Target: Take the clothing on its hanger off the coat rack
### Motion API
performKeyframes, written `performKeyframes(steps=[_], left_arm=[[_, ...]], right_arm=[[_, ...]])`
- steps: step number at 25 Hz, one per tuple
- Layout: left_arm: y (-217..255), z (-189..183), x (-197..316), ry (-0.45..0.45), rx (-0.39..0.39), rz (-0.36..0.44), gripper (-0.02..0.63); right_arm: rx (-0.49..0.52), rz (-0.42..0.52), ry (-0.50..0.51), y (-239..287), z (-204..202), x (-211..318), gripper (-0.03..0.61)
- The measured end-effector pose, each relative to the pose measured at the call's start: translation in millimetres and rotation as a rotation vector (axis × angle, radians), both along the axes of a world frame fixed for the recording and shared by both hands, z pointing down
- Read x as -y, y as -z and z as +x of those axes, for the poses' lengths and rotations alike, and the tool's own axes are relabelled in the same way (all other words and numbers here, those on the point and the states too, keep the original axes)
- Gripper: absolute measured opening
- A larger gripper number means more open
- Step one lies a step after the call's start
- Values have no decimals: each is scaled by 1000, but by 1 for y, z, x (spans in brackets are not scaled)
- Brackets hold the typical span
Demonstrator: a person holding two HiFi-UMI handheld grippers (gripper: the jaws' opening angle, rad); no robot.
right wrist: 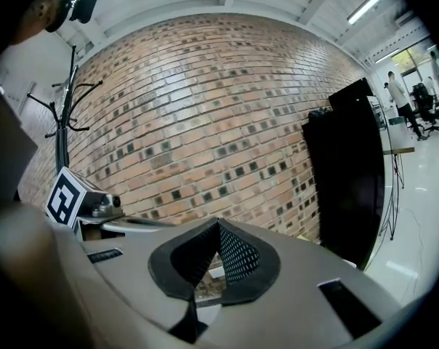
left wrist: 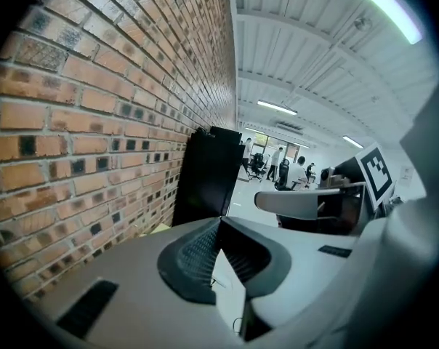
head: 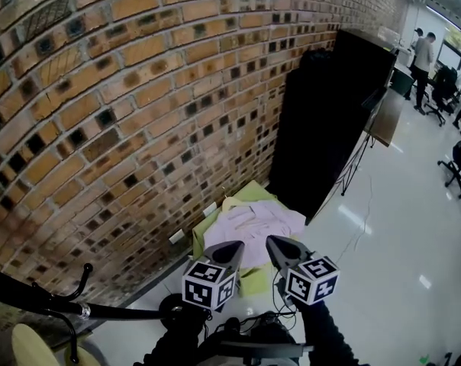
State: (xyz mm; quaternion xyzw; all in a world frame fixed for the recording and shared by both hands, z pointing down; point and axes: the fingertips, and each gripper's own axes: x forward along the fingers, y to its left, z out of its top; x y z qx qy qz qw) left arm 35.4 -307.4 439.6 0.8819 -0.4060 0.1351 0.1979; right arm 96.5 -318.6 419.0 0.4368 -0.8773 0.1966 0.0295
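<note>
A pale pinkish-white garment (head: pixel 255 223) lies spread on a yellow-green surface (head: pixel 253 193) at the foot of the brick wall; I cannot make out a hanger. The black coat rack (head: pixel 59 305) shows at the lower left of the head view, and the coat rack (right wrist: pixel 59 122) stands bare-hooked at the left of the right gripper view. My left gripper (head: pixel 235 245) and right gripper (head: pixel 271 240) hover side by side above the garment's near edge. The left gripper (left wrist: pixel 219 222) has its jaws together with nothing between them. So does the right gripper (right wrist: pixel 219 224).
A tall black cabinet (head: pixel 330 113) stands against the brick wall (head: pixel 139 90) just right of the garment. A thin stand and cable (head: pixel 356 166) sit beside it. A beige round seat (head: pixel 32 345) is at the lower left. People (head: pixel 423 52) and office chairs are far right.
</note>
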Motion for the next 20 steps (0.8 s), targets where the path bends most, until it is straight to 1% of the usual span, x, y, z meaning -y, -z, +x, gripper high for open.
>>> performKeyframes(steps=[10,15,20], left_arm=[[6,-4,-13,11,7,-3,18],[8,-9,-17,34,11,-6,18],[11,-11,-22,31,12,-3,18]], right_arm=[[-29,38,-1,15,-3,-13,-26],[-35,42,6,17,-9,-20,-26],[-36,46,4,20,-9,-25,-26]])
